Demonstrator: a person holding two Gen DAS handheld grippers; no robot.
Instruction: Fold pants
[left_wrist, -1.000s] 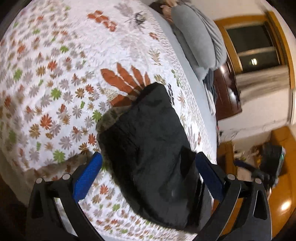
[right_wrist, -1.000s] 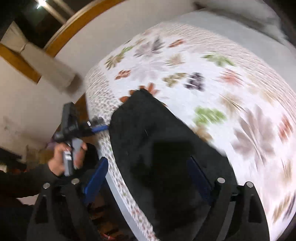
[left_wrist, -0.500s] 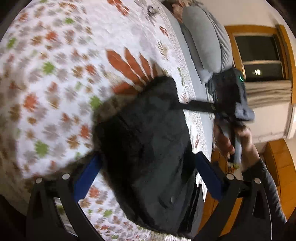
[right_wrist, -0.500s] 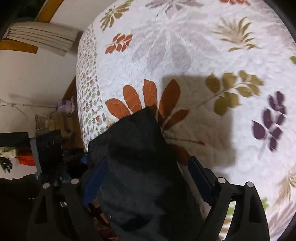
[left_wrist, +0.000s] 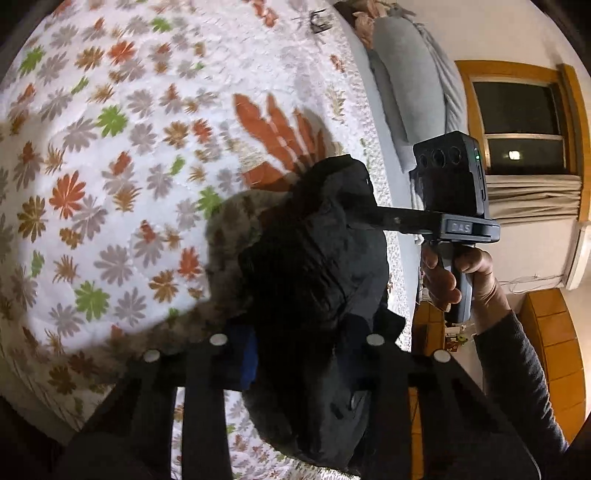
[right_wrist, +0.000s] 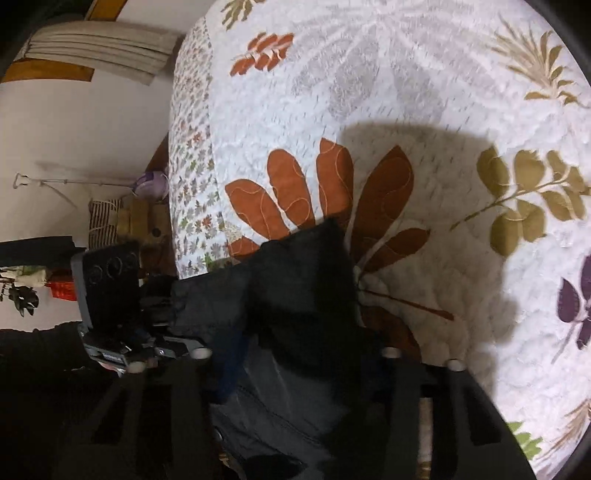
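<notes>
Black folded pants (left_wrist: 314, 266) lie near the edge of a floral quilt (left_wrist: 110, 166). My left gripper (left_wrist: 303, 362) has the near end between its jaws, which are closing; the blue pad (left_wrist: 247, 362) presses the bunched cloth and the other finger is buried in it. A hand (left_wrist: 458, 273) holds my right gripper (left_wrist: 365, 221), whose tips reach into the pants' far right corner. In the right wrist view the pants (right_wrist: 295, 288) fill the gap of the right gripper (right_wrist: 299, 354), its jaws closing on the cloth. The left gripper's body (right_wrist: 110, 288) shows at the left.
Grey pillows (left_wrist: 410, 85) lie at the head of the bed, beside a wood-framed window (left_wrist: 517, 122). The bed's edge drops off just right of the pants to wooden furniture (left_wrist: 546, 332). A striped basket (right_wrist: 103, 221) and a curtain (right_wrist: 99, 48) stand beyond the bed's far side.
Both pairs of jaws have narrowed from wide open onto the pants, and the cloth has bunched up. The right gripper swung down to the pants' far corner.
</notes>
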